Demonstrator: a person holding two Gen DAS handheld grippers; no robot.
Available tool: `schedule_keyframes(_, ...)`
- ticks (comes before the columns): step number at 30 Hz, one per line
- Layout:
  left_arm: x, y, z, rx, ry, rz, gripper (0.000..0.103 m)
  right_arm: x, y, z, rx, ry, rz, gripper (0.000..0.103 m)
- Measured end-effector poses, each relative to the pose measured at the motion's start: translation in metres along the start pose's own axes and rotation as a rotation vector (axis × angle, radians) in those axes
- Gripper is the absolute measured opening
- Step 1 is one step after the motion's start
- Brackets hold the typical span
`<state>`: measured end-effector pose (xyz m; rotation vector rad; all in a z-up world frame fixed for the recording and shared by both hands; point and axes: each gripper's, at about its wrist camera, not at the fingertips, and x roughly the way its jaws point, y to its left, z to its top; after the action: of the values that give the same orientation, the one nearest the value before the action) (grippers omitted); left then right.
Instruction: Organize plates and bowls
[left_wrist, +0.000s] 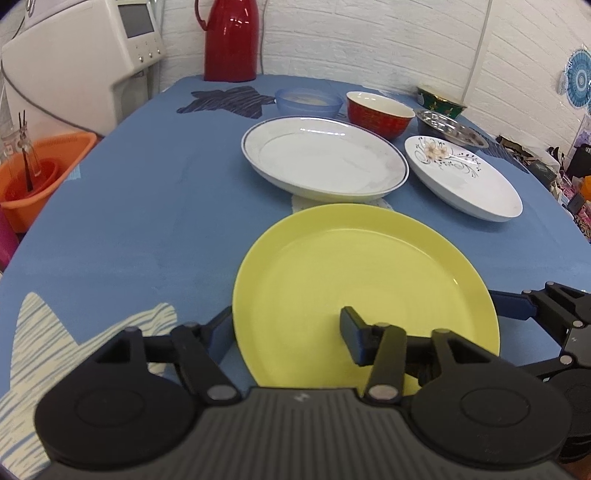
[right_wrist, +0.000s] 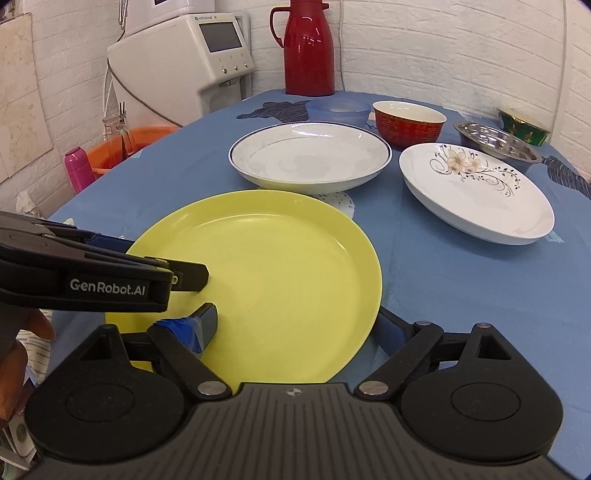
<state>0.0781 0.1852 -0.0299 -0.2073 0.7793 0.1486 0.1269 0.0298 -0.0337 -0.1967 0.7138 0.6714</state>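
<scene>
While both the left gripper (left_wrist: 291, 334) and right gripper (right_wrist: 299, 323) straddle the yellow plate's (left_wrist: 365, 291) near rim, spread wide, nothing is stacked: every plate and bowl sits separately across the worktop (left_wrist: 147, 192).

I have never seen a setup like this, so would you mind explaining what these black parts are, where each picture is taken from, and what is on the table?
There is no robot here: a person holds a two-finger gripper in each hand, and each carries a fisheye camera looking along its fingers. One picture comes from the left gripper, the other from the right gripper. Both are open, each straddling the near rim of the yellow plate, one finger above it and one outside; neither clamps it. On the blue tablecloth behind it lie a blue-rimmed white plate, a floral plate, a blue plastic bowl, a red bowl, a steel bowl, a green bowl and a red thermos.
</scene>
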Motion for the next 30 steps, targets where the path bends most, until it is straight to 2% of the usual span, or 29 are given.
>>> schedule_keyframes(1, -0.001, 0.003, 0.001, -0.017, 0.001, -0.008, 0.075, -0.001, -0.002, 0.001, 0.007, -0.003, 0.006, 0.075)
schedule_keyframes(6, -0.023, 0.026, 0.007, -0.063, -0.058, -0.009, 0.076, -0.031, -0.033, 0.012, 0.097, -0.107, -0.077, 0.075)
schedule_keyframes(8, -0.024, 0.039, 0.017, -0.096, -0.066, -0.012, 0.076, -0.038, -0.049, 0.027, 0.135, -0.153, -0.071, 0.075)
schedule_keyframes(11, -0.014, 0.053, 0.04, -0.14, -0.064, -0.022, 0.076, -0.027, -0.061, 0.059, 0.11, -0.149, -0.04, 0.075)
schedule_keyframes(13, -0.006, 0.059, 0.056, -0.148, -0.072, -0.026, 0.076, -0.011, -0.062, 0.084, 0.039, -0.15, -0.037, 0.075)
schedule_keyframes(17, 0.015, 0.066, 0.093, -0.151, -0.079, -0.021, 0.076, 0.033, -0.065, 0.123, -0.072, -0.121, -0.008, 0.075)
schedule_keyframes(19, 0.028, 0.069, 0.111, -0.163, -0.065, -0.019, 0.076, 0.062, -0.072, 0.14, -0.074, -0.08, 0.038, 0.075)
schedule_keyframes(22, 0.039, 0.074, 0.127, -0.175, -0.059, 0.012, 0.076, 0.099, -0.079, 0.157, -0.059, -0.021, 0.062, 0.075)
schedule_keyframes(27, 0.05, 0.085, 0.13, -0.186, -0.057, 0.014, 0.076, 0.136, -0.076, 0.16, -0.044, 0.081, 0.122, 0.077)
schedule_keyframes(30, 0.058, 0.09, 0.131, -0.192, -0.034, 0.012, 0.076, 0.138, -0.066, 0.154, -0.048, 0.088, 0.073, 0.077)
